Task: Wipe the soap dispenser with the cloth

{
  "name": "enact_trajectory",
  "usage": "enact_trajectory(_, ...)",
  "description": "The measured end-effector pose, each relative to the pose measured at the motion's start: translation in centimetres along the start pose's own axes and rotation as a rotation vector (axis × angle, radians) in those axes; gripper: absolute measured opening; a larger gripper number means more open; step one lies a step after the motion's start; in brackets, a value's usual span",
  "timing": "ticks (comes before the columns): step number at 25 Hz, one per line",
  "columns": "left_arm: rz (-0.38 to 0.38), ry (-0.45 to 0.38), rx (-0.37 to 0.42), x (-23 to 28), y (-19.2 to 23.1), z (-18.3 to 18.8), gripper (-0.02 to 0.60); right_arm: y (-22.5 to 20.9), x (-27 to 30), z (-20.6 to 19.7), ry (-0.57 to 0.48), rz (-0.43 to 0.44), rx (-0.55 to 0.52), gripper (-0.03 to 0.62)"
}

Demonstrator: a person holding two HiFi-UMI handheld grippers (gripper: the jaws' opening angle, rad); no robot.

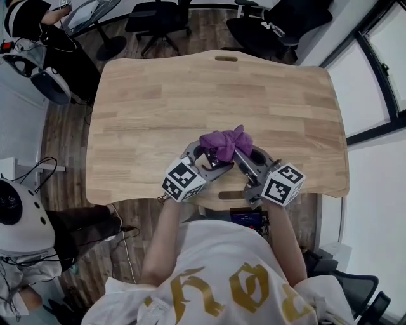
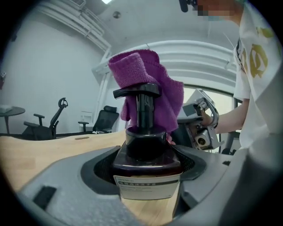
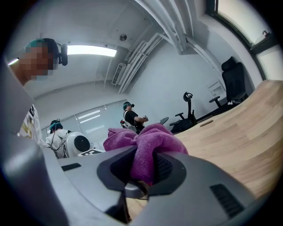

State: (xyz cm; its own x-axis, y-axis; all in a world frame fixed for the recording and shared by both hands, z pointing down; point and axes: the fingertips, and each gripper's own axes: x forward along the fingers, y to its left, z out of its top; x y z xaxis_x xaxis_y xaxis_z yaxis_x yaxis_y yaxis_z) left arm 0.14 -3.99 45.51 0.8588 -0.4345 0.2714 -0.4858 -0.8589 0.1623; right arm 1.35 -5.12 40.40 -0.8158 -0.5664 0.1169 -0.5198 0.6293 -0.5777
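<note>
A dark soap dispenser [image 2: 146, 150] with a black pump and a white label stands upright on the wooden table [image 1: 190, 95], clamped between the jaws of my left gripper [image 2: 148, 170]. A purple cloth [image 2: 146, 84] is draped against the far side of the pump head. In the head view the cloth [image 1: 223, 142] covers the dispenser near the table's front edge, between my left gripper [image 1: 206, 160] and my right gripper [image 1: 241, 159]. My right gripper [image 3: 143, 170] is shut on a bunch of the cloth [image 3: 143, 145].
Office chairs [image 1: 158, 19] stand beyond the table's far edge. A white machine [image 1: 19, 216] sits at the left on the floor. Other people [image 3: 131, 117] stand in the room behind. A slot [image 1: 226, 58] cuts the table's far edge.
</note>
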Motion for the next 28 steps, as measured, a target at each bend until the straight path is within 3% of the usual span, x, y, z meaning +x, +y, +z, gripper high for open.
enact_trajectory(8, 0.002, -0.07, -0.065, 0.1, 0.2, 1.3, 0.359, -0.1, -1.5, -0.6, -0.027, 0.028, 0.045, 0.063)
enact_trajectory(14, -0.021, -0.071, -0.066, 1.1, -0.6, 1.8, 0.359, -1.4, -3.0, -0.3, -0.084, 0.04, 0.109, 0.067)
enact_trajectory(20, -0.032, -0.095, -0.06, 1.1, -0.7, 3.0, 0.357, -3.3, -3.6, 0.4, -0.146, -0.049, 0.144, 0.071)
enact_trajectory(26, -0.04, -0.152, -0.099, 0.6, -0.4, 4.1, 0.359, -5.2, -3.0, -1.1, -0.058, -0.168, 0.115, 0.064)
enact_trajectory(28, -0.041, -0.165, -0.11, 0.6, -0.3, 4.4, 0.359, -5.4, -2.9, -1.3, -0.055, -0.171, 0.137, 0.061)
